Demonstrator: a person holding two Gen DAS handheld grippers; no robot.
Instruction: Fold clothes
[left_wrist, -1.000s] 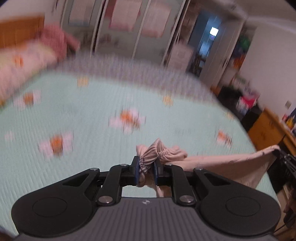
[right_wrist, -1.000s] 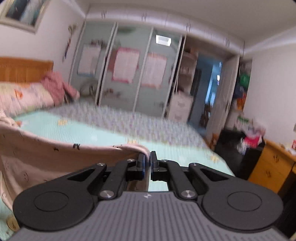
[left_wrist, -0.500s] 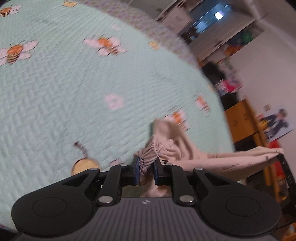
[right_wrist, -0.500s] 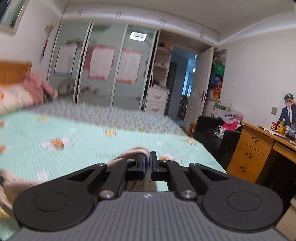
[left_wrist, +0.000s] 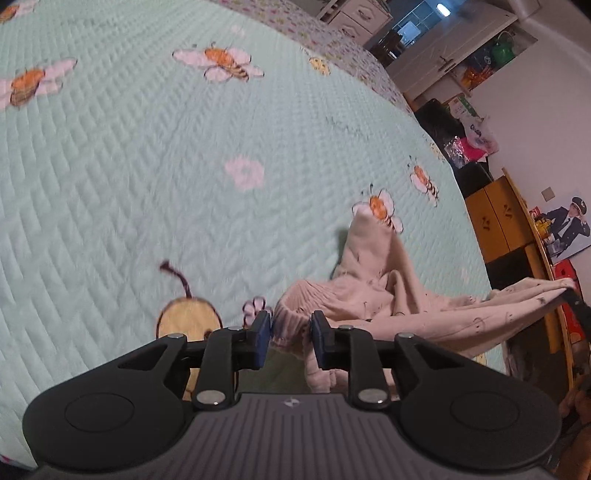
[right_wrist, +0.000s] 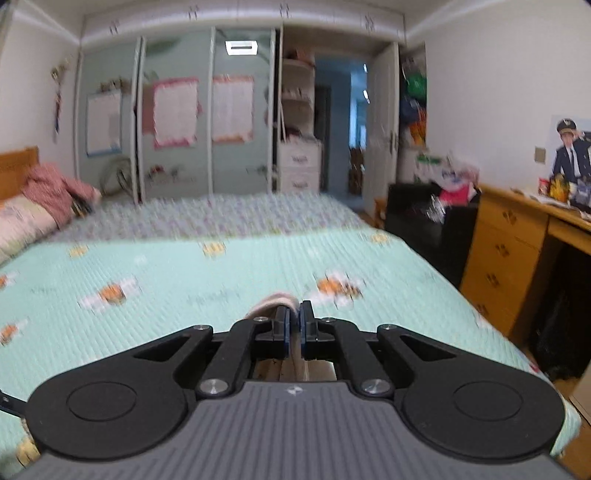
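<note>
Left tool (left_wrist: 286, 341): jaws opening, blue pads standing apart, gathered elastic edge of the pink garment (left_wrist: 373, 295) sitting between them. Fabric looks slack in the gap; left pad clear of it, right pad at most brushing it. No real pinch.

Right tool (right_wrist: 294, 328): jaws nearly closed, pads clamped on a thin fold of the same pink cloth (right_wrist: 275, 301), which pokes up just past the fingertips. In the left wrist view that far end of the garment runs off to the right edge, pulled into a taut tapered strip toward a dark tip there.

Garment position: bunched in a heap on the bed (left_wrist: 147, 147) right ahead of the left tool, one flap sticking up toward a bee print, the rest stretched out rightward above the bed's edge. Small dark prints on the fabric; too small to read.

Bed cover: mint green quilt, bee and flower prints, a yellow round print with a dark stem just left of the left tool. Floral sheet shows beyond the quilt.

Mid distance, right wrist view: pillow (right_wrist: 22, 221) and a crumpled pink-red cloth (right_wrist: 55, 188) by the wooden headboard on the left; wooden desk (right_wrist: 517, 236) with drawers on the right, cluttered top, poster of a uniformed figure on the wall above it.

Far: wardrobe (right_wrist: 177, 122) with pale sliding doors and sheets of paper stuck on them, white drawer unit, open doorway. Background blurred.
</note>
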